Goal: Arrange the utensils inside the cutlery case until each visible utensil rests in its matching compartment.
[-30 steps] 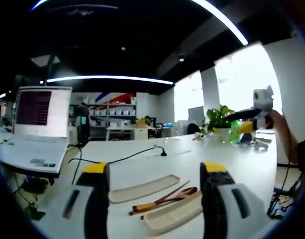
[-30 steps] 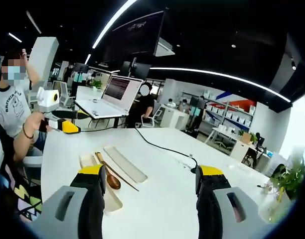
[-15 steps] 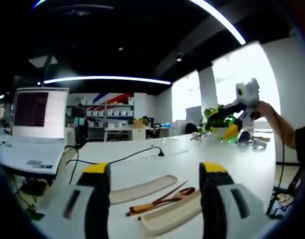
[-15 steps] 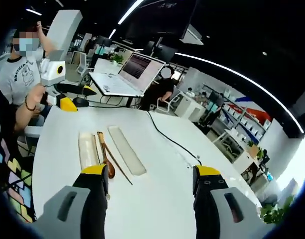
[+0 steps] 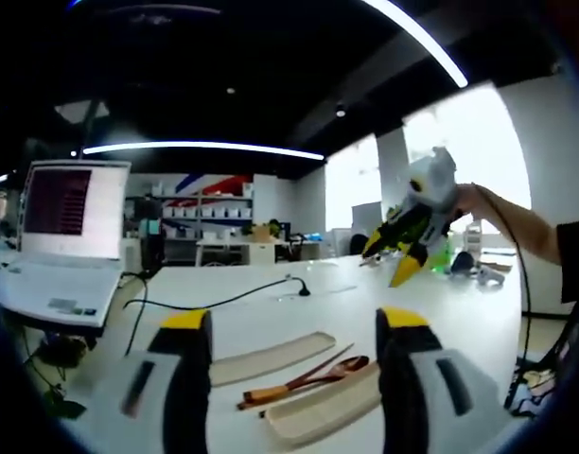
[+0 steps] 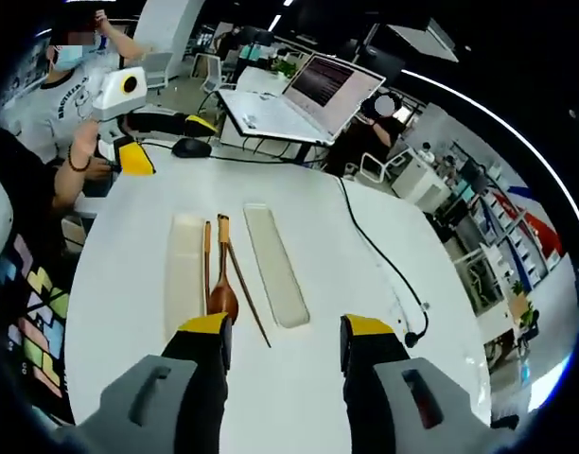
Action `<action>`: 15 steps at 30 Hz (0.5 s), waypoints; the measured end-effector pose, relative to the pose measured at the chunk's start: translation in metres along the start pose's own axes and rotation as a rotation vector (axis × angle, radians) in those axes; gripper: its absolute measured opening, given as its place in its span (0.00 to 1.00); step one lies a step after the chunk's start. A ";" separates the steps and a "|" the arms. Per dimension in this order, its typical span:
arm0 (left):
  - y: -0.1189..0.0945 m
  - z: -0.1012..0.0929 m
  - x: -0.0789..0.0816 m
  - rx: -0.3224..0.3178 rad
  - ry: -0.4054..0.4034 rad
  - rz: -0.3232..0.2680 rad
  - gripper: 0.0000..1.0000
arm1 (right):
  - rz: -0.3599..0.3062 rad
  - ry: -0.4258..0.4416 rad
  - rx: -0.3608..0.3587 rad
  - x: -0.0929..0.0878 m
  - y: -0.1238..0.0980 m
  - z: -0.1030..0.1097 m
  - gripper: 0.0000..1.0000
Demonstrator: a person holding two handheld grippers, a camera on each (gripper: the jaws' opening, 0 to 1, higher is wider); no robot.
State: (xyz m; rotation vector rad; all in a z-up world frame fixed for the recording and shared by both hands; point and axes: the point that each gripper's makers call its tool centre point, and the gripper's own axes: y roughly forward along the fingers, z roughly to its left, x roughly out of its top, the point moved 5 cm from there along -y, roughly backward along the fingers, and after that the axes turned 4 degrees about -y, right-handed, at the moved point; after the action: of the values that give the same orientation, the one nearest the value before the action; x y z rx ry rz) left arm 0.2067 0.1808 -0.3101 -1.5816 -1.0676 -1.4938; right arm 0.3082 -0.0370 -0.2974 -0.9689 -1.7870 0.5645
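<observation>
- Wood is what you're dealing with: a wooden spoon point(image 6: 220, 284) and a pair of chopsticks point(image 6: 244, 291) lie on the white table point(image 6: 365, 284), between the two pale halves of the cutlery case.
- Case tray point(image 6: 184, 271) sits just beside the spoon on one side; the flat lid point(image 6: 274, 276) lies just beside the chopsticks on the other.
- Your right gripper point(image 6: 284, 333) hangs above the spoon's bowl end, jaws spread, nothing between them.
- Your left gripper point(image 5: 291, 326) is spread and empty too, looking at the spoon from low over the table.
- Expect these to be light, stiff and a bit slick. I'd pinch the spoon mid-handle, across its narrow width.
- Chopsticks are thin and will likely roll or scissor apart, so take them together near the middle.
</observation>
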 end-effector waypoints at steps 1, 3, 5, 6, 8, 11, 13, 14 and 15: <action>0.000 0.000 0.000 0.001 0.000 0.000 0.74 | 0.014 -0.020 0.019 0.001 0.005 0.002 0.46; 0.000 0.000 0.000 -0.001 0.002 0.001 0.74 | 0.037 -0.043 0.044 0.003 0.015 0.004 0.42; 0.000 -0.001 -0.001 -0.008 -0.002 0.003 0.73 | 0.041 -0.037 0.039 0.006 0.021 0.001 0.38; 0.000 -0.001 -0.001 -0.008 -0.005 0.005 0.73 | 0.049 -0.038 0.035 0.007 0.024 0.000 0.36; -0.001 -0.002 0.002 -0.012 -0.012 -0.006 0.73 | 0.068 -0.066 0.049 0.010 0.026 -0.002 0.34; -0.003 -0.003 0.004 -0.022 -0.019 -0.015 0.72 | 0.076 -0.090 0.080 0.013 0.033 0.000 0.31; -0.004 -0.004 0.005 -0.025 -0.020 -0.017 0.70 | 0.095 -0.102 0.110 0.014 0.040 0.004 0.30; -0.004 -0.005 0.005 -0.027 -0.019 -0.018 0.69 | 0.101 -0.109 0.125 0.014 0.045 0.005 0.30; -0.005 -0.005 0.005 -0.029 -0.019 -0.019 0.68 | 0.107 -0.116 0.138 0.015 0.050 0.007 0.30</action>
State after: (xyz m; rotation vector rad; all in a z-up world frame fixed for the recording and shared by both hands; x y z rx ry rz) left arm 0.1999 0.1788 -0.3046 -1.6120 -1.0791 -1.5162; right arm 0.3167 0.0037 -0.3290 -0.9564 -1.7791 0.8156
